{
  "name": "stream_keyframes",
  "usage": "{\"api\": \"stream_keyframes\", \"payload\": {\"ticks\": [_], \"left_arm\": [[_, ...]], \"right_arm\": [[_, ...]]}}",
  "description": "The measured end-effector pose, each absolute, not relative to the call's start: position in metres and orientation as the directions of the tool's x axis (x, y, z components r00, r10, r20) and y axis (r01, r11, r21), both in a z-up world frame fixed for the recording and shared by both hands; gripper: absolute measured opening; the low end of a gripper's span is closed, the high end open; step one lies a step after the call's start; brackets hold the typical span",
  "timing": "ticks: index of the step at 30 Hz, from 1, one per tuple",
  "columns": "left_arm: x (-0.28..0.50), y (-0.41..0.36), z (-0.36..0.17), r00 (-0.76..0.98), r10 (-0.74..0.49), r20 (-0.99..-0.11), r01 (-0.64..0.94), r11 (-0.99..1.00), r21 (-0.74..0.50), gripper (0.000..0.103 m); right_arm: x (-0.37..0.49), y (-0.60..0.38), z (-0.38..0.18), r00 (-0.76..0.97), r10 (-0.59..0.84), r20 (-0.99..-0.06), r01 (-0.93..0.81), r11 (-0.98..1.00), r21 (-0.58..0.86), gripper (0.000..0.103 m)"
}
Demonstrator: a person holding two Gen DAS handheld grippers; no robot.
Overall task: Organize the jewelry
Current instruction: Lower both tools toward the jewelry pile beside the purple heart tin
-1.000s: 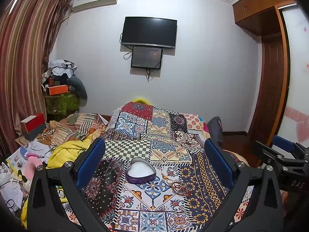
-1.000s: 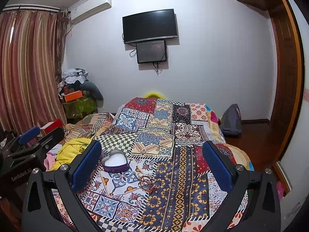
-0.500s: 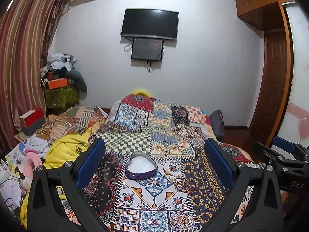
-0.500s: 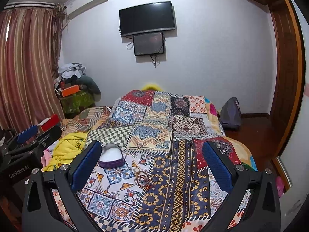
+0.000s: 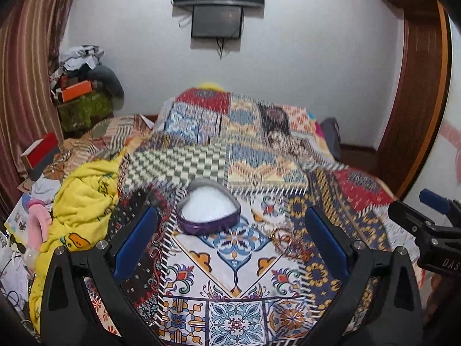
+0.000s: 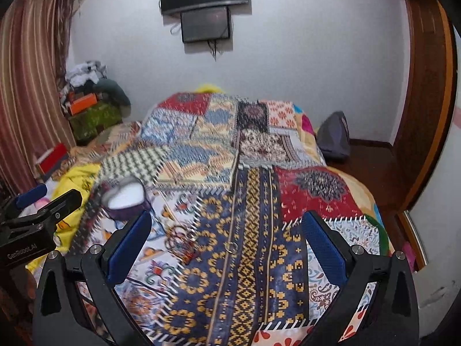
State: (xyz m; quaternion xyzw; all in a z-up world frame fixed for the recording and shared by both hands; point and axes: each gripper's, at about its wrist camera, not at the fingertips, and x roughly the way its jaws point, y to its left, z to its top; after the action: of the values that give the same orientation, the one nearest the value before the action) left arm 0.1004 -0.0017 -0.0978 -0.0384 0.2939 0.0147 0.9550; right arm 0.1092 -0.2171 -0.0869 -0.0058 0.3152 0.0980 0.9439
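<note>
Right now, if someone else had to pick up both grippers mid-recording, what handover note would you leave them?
Left gripper: open, empty, held above the bed, pointed at the purple heart-shaped box with white lining.
Right gripper: open, empty, over the patchwork bedspread.
The box sits open on the bedspread and looks empty inside. A tangle of reddish-brown bangles and chains lies loose beside it, apart from it, near the right gripper's left finger. A small silver ring lies alone on the blue-and-yellow strip.
Done: nothing is in the box yet.
Left: pick up the tangle and the ring and put them in the box.
</note>
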Motion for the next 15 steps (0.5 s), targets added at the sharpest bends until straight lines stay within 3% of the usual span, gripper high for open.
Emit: {"api": "stream_keyframes", "payload": {"ticks": [10, 15], "left_arm": [[0.134, -0.007, -0.157, 0.697, -0.063, -0.715, 0.005, 0.996, -0.083, 0.085], [0.148, -0.011, -0.179, 0.643, -0.124, -0.756, 0.041, 0.991, -0.127, 0.078]], "right_arm": [[0.138, -0.217, -0.135, 0.662, 0.22, -0.717, -0.255, 0.965, 0.062, 0.103], [0.157, -0.222, -0.154, 0.579, 0.274, -0.768, -0.283, 0.951, 0.126, 0.086]]}}
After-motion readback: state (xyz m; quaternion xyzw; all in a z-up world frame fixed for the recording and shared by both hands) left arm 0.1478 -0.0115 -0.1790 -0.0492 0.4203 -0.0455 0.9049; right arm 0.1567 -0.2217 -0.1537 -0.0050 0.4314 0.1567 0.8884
